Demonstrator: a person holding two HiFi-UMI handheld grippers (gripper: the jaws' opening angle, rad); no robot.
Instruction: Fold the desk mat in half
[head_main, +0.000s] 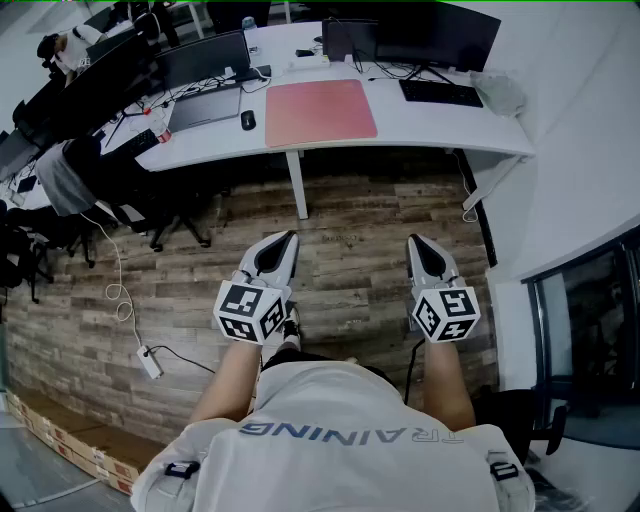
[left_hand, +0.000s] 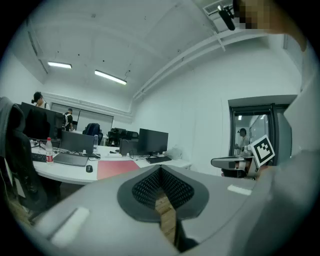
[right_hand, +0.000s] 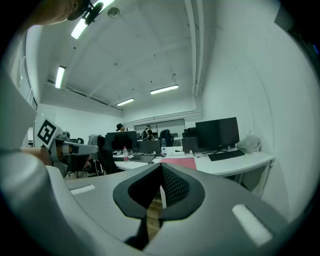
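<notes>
Fingers of the left gripper and right gripper are clenched together on nothing (both hover over the wood-plank floor). The flat pink rectangular desk mat lies unfolded on the white curved desk, well ahead of both.

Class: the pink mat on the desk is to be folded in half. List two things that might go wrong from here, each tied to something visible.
1. The mat lies flat on the desk, and the left gripper and right gripper both have shut jaws. A late or shallow pinch may just push the mat along.
2. The mouse sits close beside the mat's left edge, so a lifted flap might knock it.
</notes>
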